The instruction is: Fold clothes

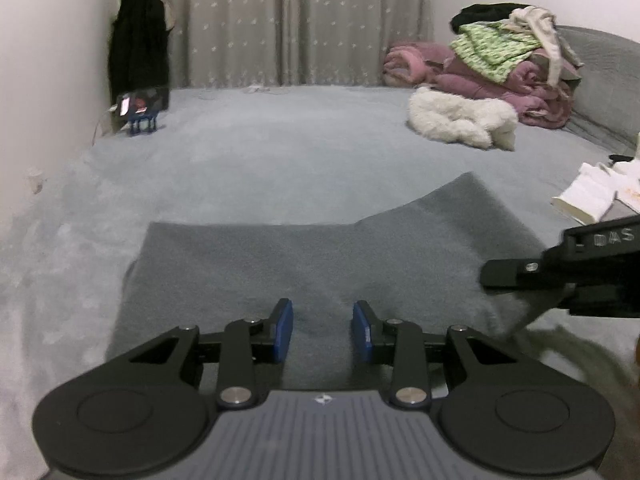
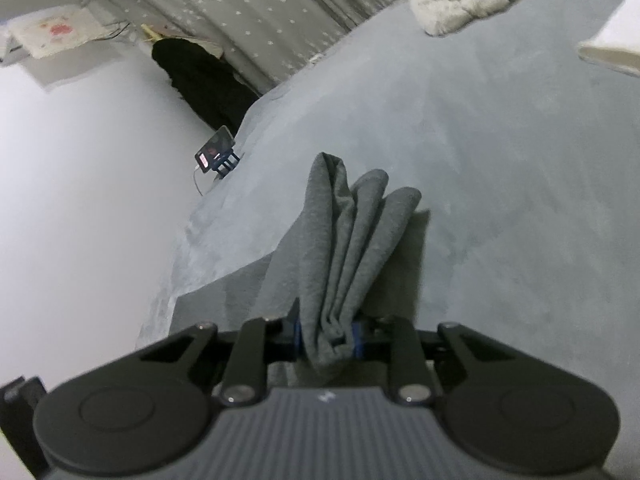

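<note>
Your left gripper [image 1: 322,330] hovers with jaws spread over the near part of the grey garment [image 1: 320,264], which lies mostly flat on the pale grey bed [image 1: 280,152]. Your right gripper [image 2: 326,334] has its jaws pinching a bunched edge of that garment, lifted into upright pleats. Beyond the garment to its right lies folded white cloth [image 1: 592,196]; farther still, a fluffy white item [image 1: 460,120] sits before a heap of clothes [image 1: 500,64].

Grey garment [image 1: 304,264] flat on bed, 1 edge bunched, lifted.
</note>
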